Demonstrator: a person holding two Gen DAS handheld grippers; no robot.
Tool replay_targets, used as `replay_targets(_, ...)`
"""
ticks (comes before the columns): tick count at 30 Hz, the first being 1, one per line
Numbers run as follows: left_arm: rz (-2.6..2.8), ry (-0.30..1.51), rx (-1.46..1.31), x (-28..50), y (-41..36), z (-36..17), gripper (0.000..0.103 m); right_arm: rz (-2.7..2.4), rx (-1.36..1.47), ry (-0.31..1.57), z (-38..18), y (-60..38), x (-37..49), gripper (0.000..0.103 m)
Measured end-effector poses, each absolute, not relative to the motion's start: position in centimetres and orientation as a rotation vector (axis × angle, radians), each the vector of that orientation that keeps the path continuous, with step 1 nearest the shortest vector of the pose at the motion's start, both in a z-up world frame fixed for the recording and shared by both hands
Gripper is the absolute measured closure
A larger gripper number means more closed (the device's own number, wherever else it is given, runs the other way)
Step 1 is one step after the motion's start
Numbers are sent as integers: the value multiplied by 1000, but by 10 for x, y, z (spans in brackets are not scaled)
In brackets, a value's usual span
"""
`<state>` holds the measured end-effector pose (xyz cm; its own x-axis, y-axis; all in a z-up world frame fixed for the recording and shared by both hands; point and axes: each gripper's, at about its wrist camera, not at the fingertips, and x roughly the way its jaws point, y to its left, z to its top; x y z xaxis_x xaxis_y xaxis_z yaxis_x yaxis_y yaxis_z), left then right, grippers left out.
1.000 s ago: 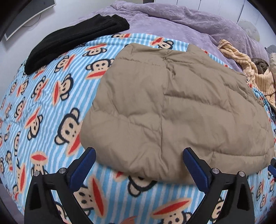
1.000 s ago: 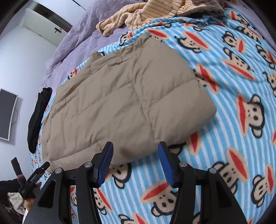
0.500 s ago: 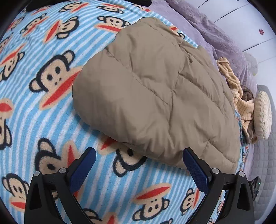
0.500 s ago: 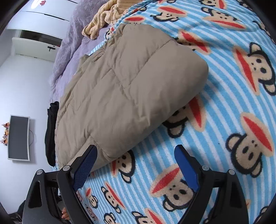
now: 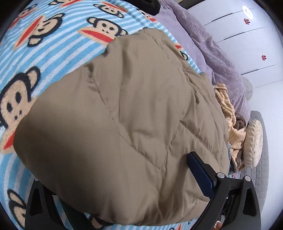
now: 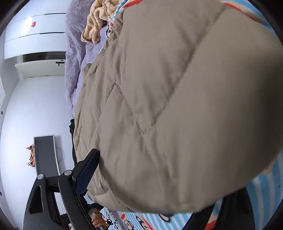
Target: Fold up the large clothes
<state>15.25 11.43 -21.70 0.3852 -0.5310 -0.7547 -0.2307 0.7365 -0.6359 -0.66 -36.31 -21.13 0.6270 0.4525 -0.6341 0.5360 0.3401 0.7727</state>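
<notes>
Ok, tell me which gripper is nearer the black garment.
Left, probably. The left gripper straddles the tan jacket's end facing the black garment; the right gripper straddles the opposite end, jacket between.

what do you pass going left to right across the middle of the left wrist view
monkey-print blanket → tan quilted jacket → crumpled yellow striped garment → round cream cushion → white wall

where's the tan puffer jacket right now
The tan puffer jacket fills both wrist views, lying on the monkey-print blanket with each gripper's fingers straddling its near edge; the purple bedding lies beyond it.
</notes>
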Motion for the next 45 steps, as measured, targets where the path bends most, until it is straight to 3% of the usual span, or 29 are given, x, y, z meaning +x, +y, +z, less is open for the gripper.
replay_targets(2,-192,1180,-772,155,118,-219,41,-81,1309,959,-214,-362,-3,10)
replay_targets(3,-207,1177,-790,156,119,-220,50,-93,1331,951,-215,-363,-4,12)
replay_targets(4,-229,1168,-812,155,121,-220,65,-103,1356,942,-216,-364,-7,21)
replay_targets(5,-242,1162,-811,154,123,-218,71,-112,1381,938,-217,-365,-10,39)
replay_targets(8,-274,1139,-722,149,119,-204,80,-112,1400,914,-214,-363,-15,68)
replay_targets(10,-290,1119,-642,145,115,-191,82,-105,1364,900,-204,-359,-18,75)
replay_targets(19,-350,1103,-535,98,135,-158,82,-86,1277,943,-183,-330,-64,78)
replay_targets(32,-291,1229,-519,-60,164,-169,82,-32,1287,1098,-181,-318,-173,77)
replay_targets(33,-272,1240,-513,-67,164,-173,79,-36,1288,1113,-184,-318,-179,77)
replay_targets(34,-235,1245,-495,-74,165,-177,70,-45,1289,1130,-188,-318,-183,76)
replay_targets(35,-196,1248,-477,-78,166,-181,54,-49,1288,1138,-190,-318,-185,72)
replay_targets(37,-118,1253,-468,-85,174,-187,38,-81,1276,1159,-195,-320,-181,63)
replay_targets(45,109,1231,-380,-101,216,-163,35,-168,1154,1249,-170,-319,-190,49)
